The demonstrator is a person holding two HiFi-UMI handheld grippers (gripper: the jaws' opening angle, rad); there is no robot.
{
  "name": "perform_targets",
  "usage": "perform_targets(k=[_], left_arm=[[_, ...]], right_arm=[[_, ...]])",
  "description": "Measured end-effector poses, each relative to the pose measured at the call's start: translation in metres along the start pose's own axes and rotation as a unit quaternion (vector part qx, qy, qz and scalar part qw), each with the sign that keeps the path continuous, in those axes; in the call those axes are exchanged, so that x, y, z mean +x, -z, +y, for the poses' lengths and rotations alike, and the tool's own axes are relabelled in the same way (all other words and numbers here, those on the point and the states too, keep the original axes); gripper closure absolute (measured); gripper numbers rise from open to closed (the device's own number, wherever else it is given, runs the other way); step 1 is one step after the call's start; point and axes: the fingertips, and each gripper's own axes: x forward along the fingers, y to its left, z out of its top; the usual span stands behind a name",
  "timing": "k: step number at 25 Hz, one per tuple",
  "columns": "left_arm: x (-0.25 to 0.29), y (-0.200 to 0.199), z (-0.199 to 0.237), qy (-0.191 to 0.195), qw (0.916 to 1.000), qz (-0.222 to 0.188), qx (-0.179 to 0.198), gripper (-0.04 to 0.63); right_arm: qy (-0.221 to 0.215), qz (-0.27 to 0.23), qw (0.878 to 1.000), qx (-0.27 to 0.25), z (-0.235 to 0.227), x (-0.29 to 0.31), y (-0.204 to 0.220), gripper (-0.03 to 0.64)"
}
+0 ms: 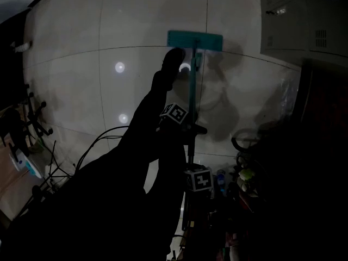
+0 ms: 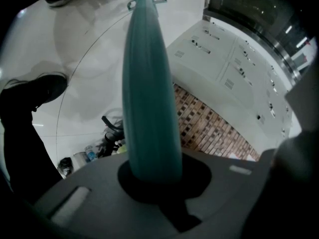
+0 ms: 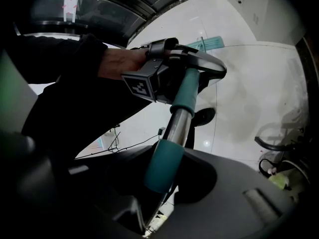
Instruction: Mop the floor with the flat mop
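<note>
The flat mop's teal head (image 1: 194, 39) lies on the pale tiled floor (image 1: 109, 31) ahead of me, and its pole (image 1: 191, 86) runs back toward me. My left gripper (image 1: 186, 127) is shut on the pole higher toward the head; its jaws close round the teal shaft (image 2: 149, 108). Lower on the handle, my right gripper (image 1: 191, 196) is shut on a teal grip sleeve (image 3: 164, 161). From there the left gripper (image 3: 185, 72) shows further up the pole. A dark shoe (image 1: 173, 58) stands just left of the mop head.
White cabinets (image 1: 304, 20) stand at the far right, with a brown mosaic strip (image 2: 214, 128) along their base. Bottles and clutter (image 1: 244, 178) crowd the near right. Black cables (image 1: 103, 137) and a stand (image 1: 32, 118) lie to the left. The room is dim.
</note>
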Motion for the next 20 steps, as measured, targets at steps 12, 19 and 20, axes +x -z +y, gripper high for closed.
perform_targets(k=[12, 19, 20], left_arm=[[-0.030, -0.071, -0.062, 0.015, 0.9999, -0.002, 0.001, 0.575], [-0.049, -0.132, -0.111, 0.005, 1.0000, 0.005, -0.001, 0.575], [-0.048, -0.144, -0.117, 0.004, 1.0000, 0.004, 0.000, 0.576]], right_arm=[[0.005, 0.004, 1.000, 0.007, 0.012, -0.027, -0.092, 0.502], [0.001, -0.002, 1.000, 0.012, 0.015, -0.051, -0.171, 0.502], [-0.002, -0.003, 1.000, 0.013, 0.010, -0.055, -0.183, 0.502]])
